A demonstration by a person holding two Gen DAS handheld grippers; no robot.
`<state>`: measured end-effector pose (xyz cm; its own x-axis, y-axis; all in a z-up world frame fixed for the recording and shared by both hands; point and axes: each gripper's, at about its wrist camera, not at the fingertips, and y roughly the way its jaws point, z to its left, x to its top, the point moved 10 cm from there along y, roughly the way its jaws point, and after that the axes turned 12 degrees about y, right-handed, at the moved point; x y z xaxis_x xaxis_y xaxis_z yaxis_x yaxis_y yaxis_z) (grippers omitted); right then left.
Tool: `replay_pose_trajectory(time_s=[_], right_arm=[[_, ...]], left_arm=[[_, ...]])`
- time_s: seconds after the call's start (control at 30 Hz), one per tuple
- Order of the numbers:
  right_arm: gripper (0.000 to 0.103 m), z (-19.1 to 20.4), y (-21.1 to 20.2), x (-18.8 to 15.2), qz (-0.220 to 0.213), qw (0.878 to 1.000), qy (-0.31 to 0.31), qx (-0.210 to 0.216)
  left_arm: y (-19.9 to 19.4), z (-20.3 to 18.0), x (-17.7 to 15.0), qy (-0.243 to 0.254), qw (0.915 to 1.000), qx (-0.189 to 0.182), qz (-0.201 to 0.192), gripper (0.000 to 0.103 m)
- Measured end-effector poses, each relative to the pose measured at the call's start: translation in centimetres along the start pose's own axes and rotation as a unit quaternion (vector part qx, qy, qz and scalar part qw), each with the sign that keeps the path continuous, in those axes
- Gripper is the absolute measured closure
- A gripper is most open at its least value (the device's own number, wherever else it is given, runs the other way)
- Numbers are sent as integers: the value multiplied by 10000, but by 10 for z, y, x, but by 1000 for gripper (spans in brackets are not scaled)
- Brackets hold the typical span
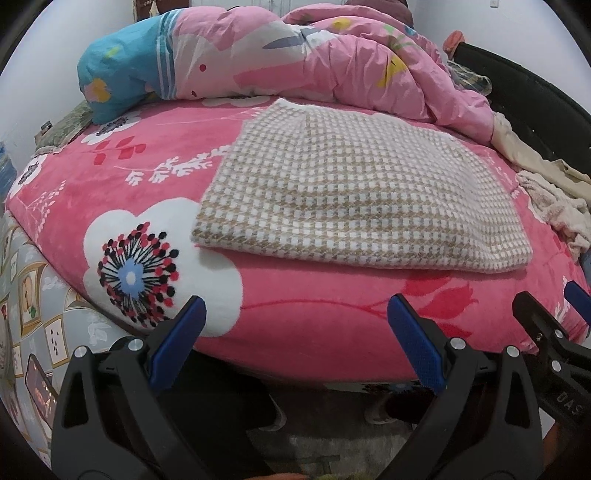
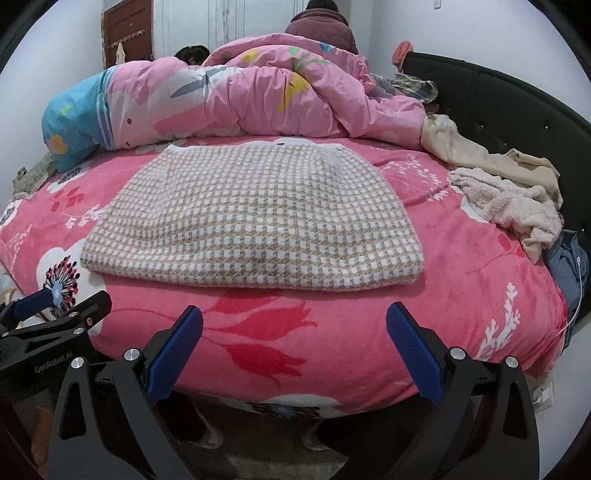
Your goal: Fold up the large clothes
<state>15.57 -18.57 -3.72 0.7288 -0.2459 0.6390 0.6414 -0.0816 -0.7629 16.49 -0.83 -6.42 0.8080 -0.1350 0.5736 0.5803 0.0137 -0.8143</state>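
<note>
A beige-and-white houndstooth garment (image 1: 354, 188) (image 2: 255, 218) lies folded into a flat rectangle on the pink floral bedspread (image 1: 295, 321) (image 2: 332, 321). My left gripper (image 1: 295, 306) is open at the bed's near edge, short of the garment's front fold, with nothing between its blue pads. My right gripper (image 2: 293, 314) is open too, held just before the same edge and empty. Each gripper shows in the other's view: the right gripper (image 1: 550, 295) at the right margin, the left gripper (image 2: 62, 299) at the left margin.
A bunched pink quilt (image 1: 295, 55) (image 2: 240, 96) fills the far side of the bed. Cream and beige clothes (image 2: 509, 199) (image 1: 554, 206) pile at the right by the dark headboard (image 2: 517, 110). A person (image 2: 321, 26) sits beyond the quilt. A phone (image 1: 40, 391) lies low left.
</note>
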Motion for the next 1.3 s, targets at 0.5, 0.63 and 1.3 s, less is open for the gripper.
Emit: replay_pose_trajectory(time_s=[0.5, 0.63, 1.3], right_arm=[[6, -6, 3, 0, 14, 10000, 8, -31], [6, -6, 3, 1, 9, 10000, 1, -27], [6, -5, 4, 0, 27, 10000, -4, -34]], left_arm=[[-1, -5, 1, 28, 10000, 31, 35, 8], [-1, -5, 1, 17, 10000, 63, 35, 8], [-3, 1, 1, -15, 9999, 136, 47, 8]])
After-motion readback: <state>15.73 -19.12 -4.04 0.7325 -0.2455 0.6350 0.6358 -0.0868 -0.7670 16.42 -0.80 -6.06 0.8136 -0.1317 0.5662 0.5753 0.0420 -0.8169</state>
